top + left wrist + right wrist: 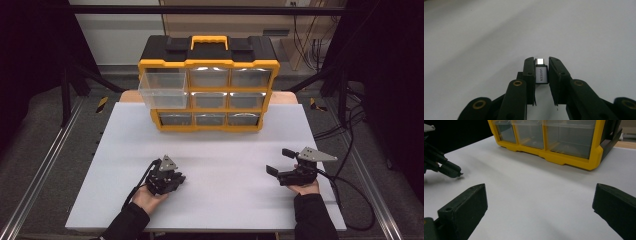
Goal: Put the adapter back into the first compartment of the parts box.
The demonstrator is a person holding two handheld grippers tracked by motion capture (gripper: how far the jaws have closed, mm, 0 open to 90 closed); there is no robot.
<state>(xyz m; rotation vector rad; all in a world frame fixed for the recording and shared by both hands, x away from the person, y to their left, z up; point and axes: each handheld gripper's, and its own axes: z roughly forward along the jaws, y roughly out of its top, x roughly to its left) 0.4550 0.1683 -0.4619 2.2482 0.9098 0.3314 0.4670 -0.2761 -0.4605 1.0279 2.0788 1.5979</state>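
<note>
Left hand-held gripper [541,72], near the desk's [225,150] front edge, clamped a small silver metal adapter [541,72]. Right hand-held gripper [282,162] stood wide open, empty. Yellow-and-black drawer organiser's [207,90] clear top-left drawer [163,88] was pulled out; stowing likely remained.

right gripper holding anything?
No: in the right gripper view the right gripper has its jaws spread wide with just bare white table between them.

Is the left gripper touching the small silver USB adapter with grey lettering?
Touching. In the left gripper view, the left gripper has both black jaws pressed against the sides of the small silver USB adapter, with no visible gap.
</note>
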